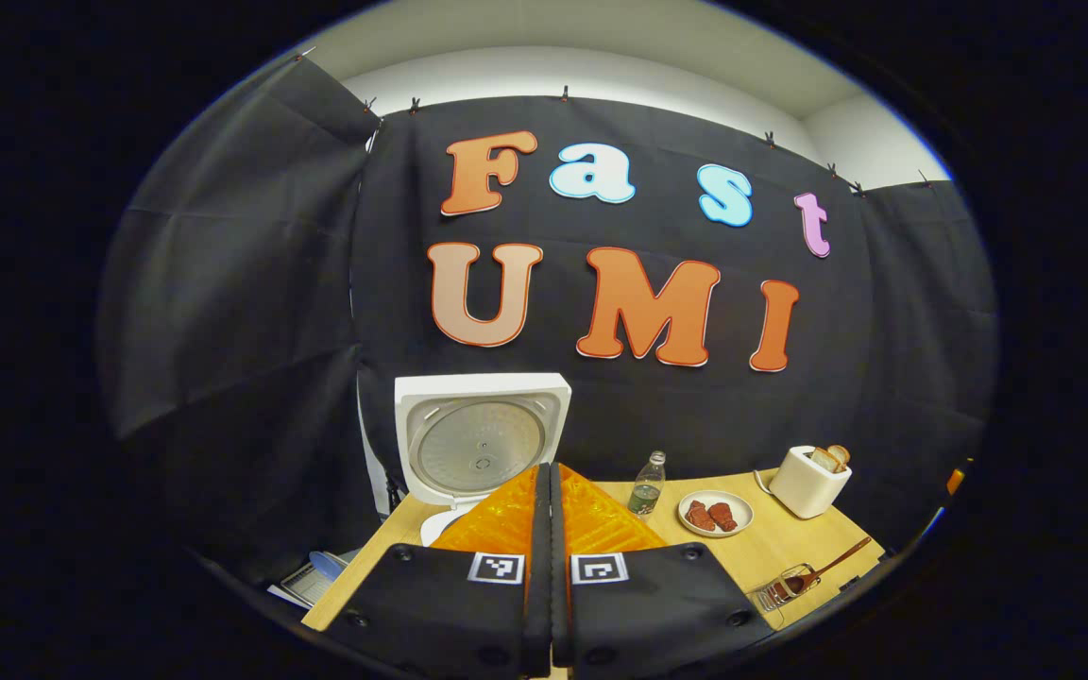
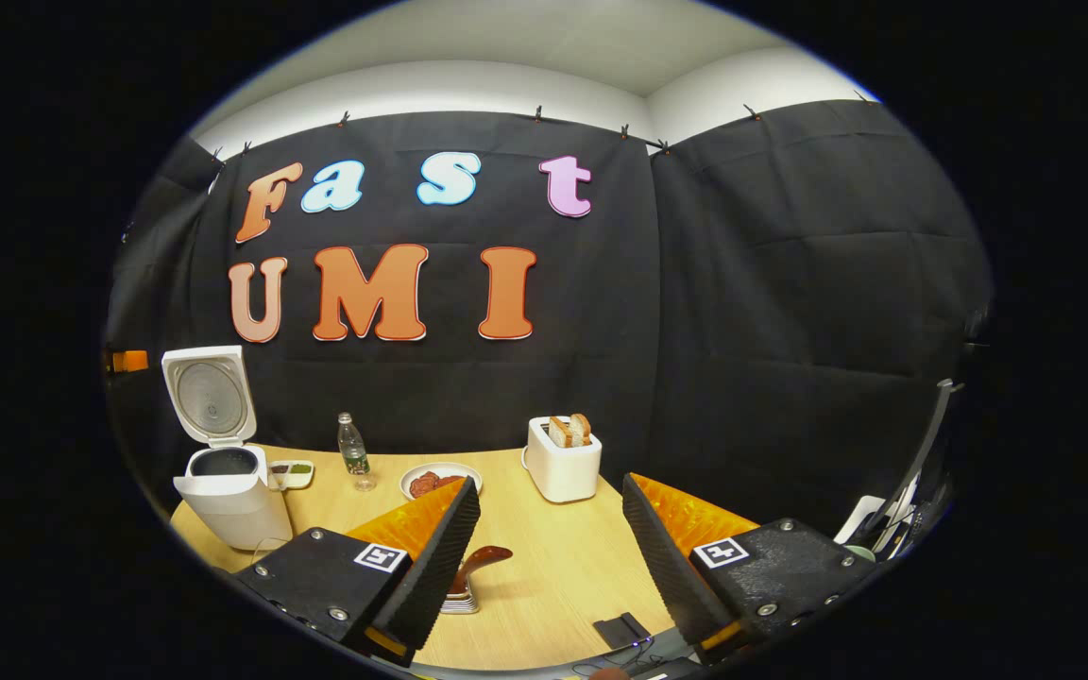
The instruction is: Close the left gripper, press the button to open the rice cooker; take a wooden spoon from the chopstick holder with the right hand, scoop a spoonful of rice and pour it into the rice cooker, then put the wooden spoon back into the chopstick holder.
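Wooden surface [image 2: 544,567] before black booth wall. Rice cooker [image 2: 228,491] at far left, lid up. Left gripper [image 1: 549,529], jaws closed, empty. Right gripper [image 2: 549,557], jaws apart, above wooden spoon [image 2: 478,562] in chopstick holder [image 2: 461,600]. Risk: off-centre grip tips holder.

A clear water bottle [image 2: 352,453] is seen standing upright left of centre on the wooden table [image 2: 553,557]. To its right, a white plate [image 2: 440,480] of reddish food is set. Further right, a white toaster [image 2: 563,460] is placed, with two bread slices [image 2: 569,430] held upright in its slots. A small dish [image 2: 291,473] is seen left of the bottle.
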Demonstrator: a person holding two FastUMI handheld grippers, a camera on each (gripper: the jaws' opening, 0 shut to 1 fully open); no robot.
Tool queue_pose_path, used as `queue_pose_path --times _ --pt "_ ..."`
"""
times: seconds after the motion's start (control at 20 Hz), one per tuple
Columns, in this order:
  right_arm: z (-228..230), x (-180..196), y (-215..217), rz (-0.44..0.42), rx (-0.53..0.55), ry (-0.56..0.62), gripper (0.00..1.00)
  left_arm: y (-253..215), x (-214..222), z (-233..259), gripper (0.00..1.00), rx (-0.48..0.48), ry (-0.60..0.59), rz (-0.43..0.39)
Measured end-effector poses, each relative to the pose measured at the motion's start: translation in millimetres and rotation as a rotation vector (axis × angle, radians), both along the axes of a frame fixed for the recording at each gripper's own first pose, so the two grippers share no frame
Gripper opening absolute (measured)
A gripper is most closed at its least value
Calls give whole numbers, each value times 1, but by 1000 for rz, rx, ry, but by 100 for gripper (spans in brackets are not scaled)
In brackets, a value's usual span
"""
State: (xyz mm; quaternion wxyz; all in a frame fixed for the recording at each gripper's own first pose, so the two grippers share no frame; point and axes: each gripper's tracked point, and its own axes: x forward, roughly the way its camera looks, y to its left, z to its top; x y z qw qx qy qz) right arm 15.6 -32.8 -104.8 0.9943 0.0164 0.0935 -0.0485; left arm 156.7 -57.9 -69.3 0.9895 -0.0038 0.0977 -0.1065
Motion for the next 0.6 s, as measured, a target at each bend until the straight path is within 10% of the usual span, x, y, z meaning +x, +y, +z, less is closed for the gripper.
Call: queue_pose_path --times 0.3,0.6 --pt "-29 12 22 19 171 -10 95 26 -31 28 5 39 -80 68" --pt "-110 30 46 47 298 142 96 65 -53 46 39 49 -135 191"
